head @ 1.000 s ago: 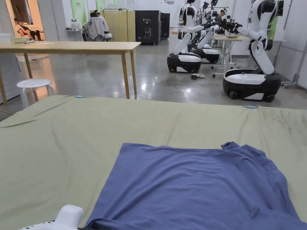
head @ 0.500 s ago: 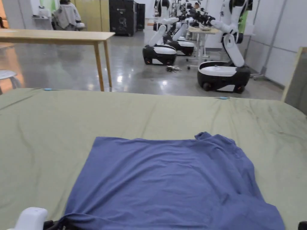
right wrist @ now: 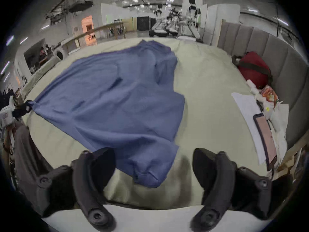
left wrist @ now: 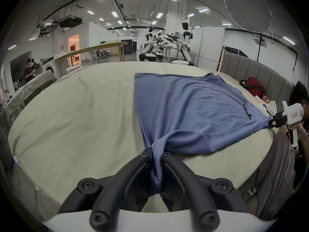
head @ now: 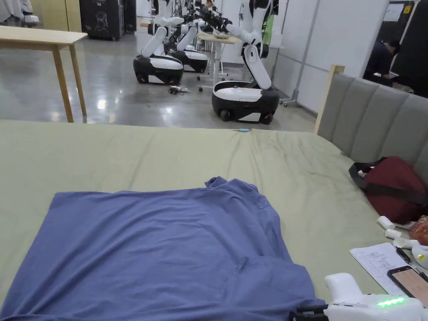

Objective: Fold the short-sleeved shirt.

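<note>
Lying spread on the green-sheeted bed [head: 125, 154], the blue short-sleeved shirt [head: 167, 250] covers the head view from the centre down to 7 o'clock, its collar end bunched toward 12 o'clock. In the left gripper view, the left tool [left wrist: 156, 153] has both jaws closed tight on a gathered corner of the shirt at 6 o'clock, with cloth hanging down between them. In the right gripper view, the right tool [right wrist: 153, 150] stands wide open; a loose corner of the shirt lies on the sheet between the jaws, closer to the left one, and neither jaw presses on it. At 3 o'clock in the head view a red bag [head: 393, 188] rests against the grey headboard [head: 376, 113], with a sheet of paper [head: 372, 259] and a phone [head: 407, 278] at 4 o'clock.
</note>
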